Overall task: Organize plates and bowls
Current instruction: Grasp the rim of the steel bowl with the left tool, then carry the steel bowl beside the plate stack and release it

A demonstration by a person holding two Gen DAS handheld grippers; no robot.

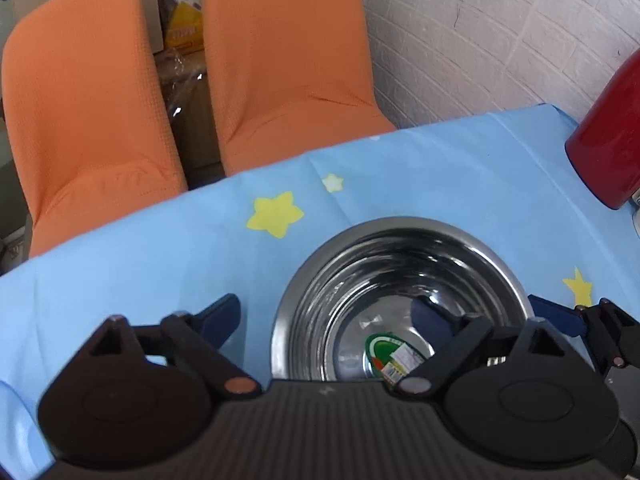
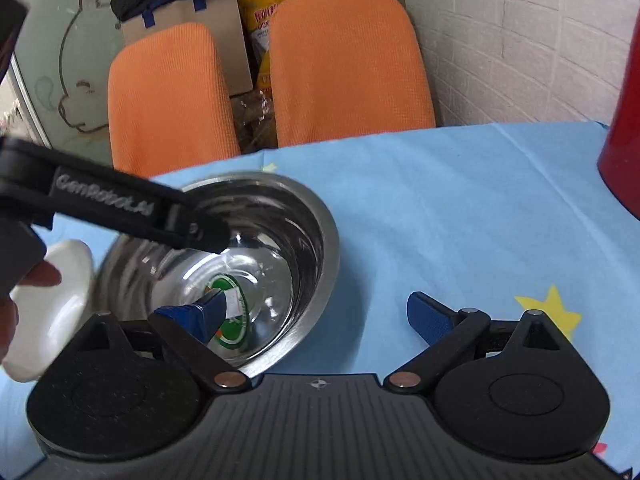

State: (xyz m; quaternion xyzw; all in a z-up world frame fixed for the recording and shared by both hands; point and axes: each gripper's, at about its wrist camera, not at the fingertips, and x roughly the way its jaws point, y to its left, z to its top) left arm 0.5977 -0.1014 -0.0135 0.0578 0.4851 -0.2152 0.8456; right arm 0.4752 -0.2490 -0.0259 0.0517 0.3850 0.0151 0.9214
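A steel bowl (image 1: 400,288) with a green sticker inside stands on the blue star tablecloth (image 1: 160,264). My left gripper (image 1: 324,316) is open and straddles the bowl's near left wall, one finger inside, one outside. The bowl also shows in the right wrist view (image 2: 280,248). My right gripper (image 2: 316,316) is open and straddles its near right wall, with its left finger inside the bowl. The left gripper's finger (image 2: 120,208) reaches into the bowl from the left. A white dish (image 2: 52,312) lies just left of the bowl.
A red cylinder (image 1: 608,140) stands at the table's right, also in the right wrist view (image 2: 624,152). Two orange chairs (image 1: 288,60) stand beyond the far table edge, with a cardboard box and bags behind them. A white brick wall is on the right.
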